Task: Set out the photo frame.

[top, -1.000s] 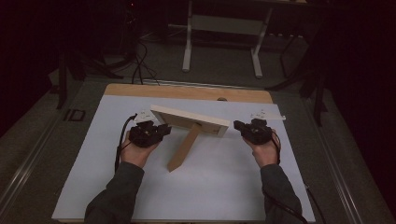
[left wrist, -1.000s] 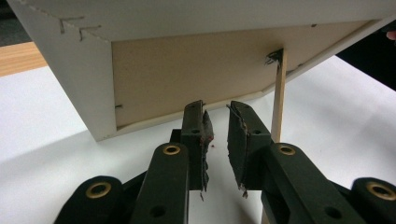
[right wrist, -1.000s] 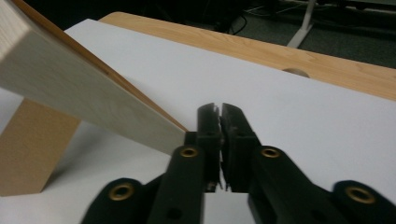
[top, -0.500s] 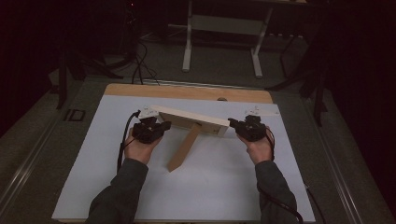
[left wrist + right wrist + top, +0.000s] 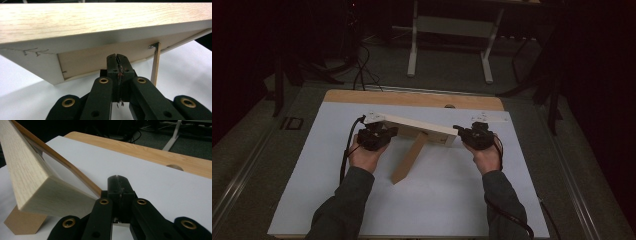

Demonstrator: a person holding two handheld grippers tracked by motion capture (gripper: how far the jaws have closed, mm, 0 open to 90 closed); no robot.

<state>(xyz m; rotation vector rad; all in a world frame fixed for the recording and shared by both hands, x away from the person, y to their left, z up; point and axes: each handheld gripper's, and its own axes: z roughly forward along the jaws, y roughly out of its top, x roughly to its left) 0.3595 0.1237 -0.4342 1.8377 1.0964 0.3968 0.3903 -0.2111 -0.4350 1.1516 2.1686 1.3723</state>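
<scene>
A light wooden picture frame (image 5: 412,125) stands tilted on the white table top (image 5: 452,200), propped by its brown back stand (image 5: 409,157). My left gripper (image 5: 391,132) is at the frame's left end, its jaws shut on nothing. In the left gripper view the left gripper (image 5: 117,58) points at the frame's back board (image 5: 100,57), under the wooden edge (image 5: 100,22), with the stand (image 5: 155,65) to the right. My right gripper (image 5: 458,130) is at the frame's right end. In the right gripper view the right gripper (image 5: 117,181) is shut beside the frame's corner (image 5: 25,170), with nothing between the jaws.
The table's wooden far edge (image 5: 412,98) has a round hole (image 5: 450,106). Beyond it on the dark floor stand a white desk base (image 5: 452,45) and cables (image 5: 362,70). A person's sleeves (image 5: 347,205) come in from the bottom.
Both hands have edged slightly inward and away from the person, closer to the frame's ends. The frame has stayed in place.
</scene>
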